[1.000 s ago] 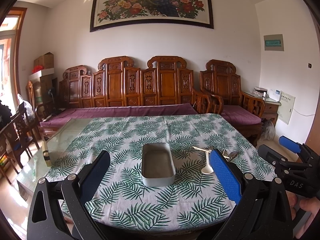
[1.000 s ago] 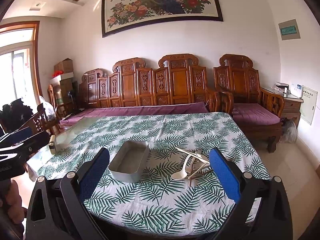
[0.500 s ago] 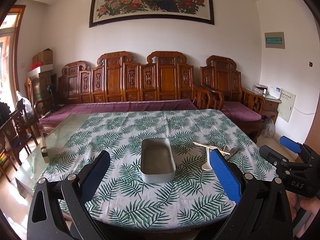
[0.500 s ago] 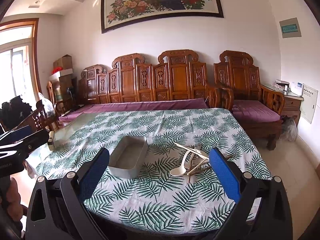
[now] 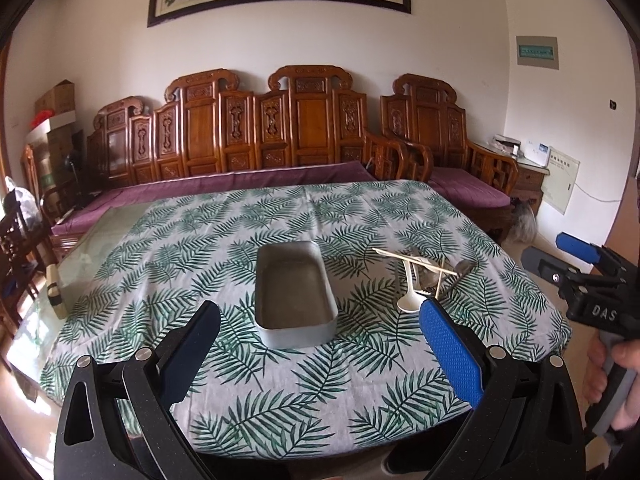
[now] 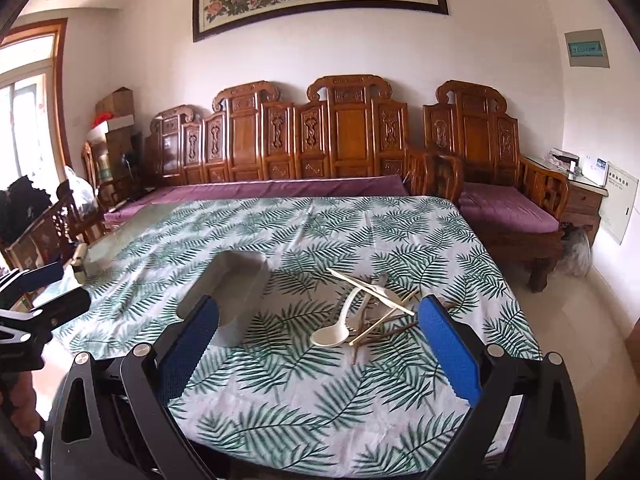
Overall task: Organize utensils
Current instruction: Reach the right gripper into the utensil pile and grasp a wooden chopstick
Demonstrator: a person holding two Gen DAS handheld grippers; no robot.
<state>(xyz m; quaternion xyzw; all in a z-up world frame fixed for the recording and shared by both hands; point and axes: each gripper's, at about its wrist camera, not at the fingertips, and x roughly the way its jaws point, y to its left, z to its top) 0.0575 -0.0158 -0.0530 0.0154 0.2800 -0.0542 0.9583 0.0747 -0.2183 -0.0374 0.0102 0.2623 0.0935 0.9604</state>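
A grey metal tray (image 5: 295,292) stands empty on the leaf-print tablecloth (image 5: 248,232); it also shows in the right wrist view (image 6: 234,296). To its right lies a pile of utensils: a white spoon (image 6: 334,330), chopsticks (image 6: 372,294) and metal cutlery (image 6: 378,284), also in the left wrist view (image 5: 420,276). My left gripper (image 5: 320,352) is open and empty, just in front of the tray. My right gripper (image 6: 318,354) is open and empty, just in front of the spoon, and shows at the right edge of the left wrist view (image 5: 580,272).
A carved wooden bench (image 5: 256,136) with purple cushions runs behind the table. A wooden armchair (image 6: 492,168) stands at the right. Bare glass tabletop (image 5: 92,240) shows at the left with a small object (image 5: 54,292) on it. Dark chairs (image 6: 44,224) stand at the far left.
Both grippers have moved forward and tilted down toward the table; the tray and utensil pile look closer. Nothing on the table has moved.
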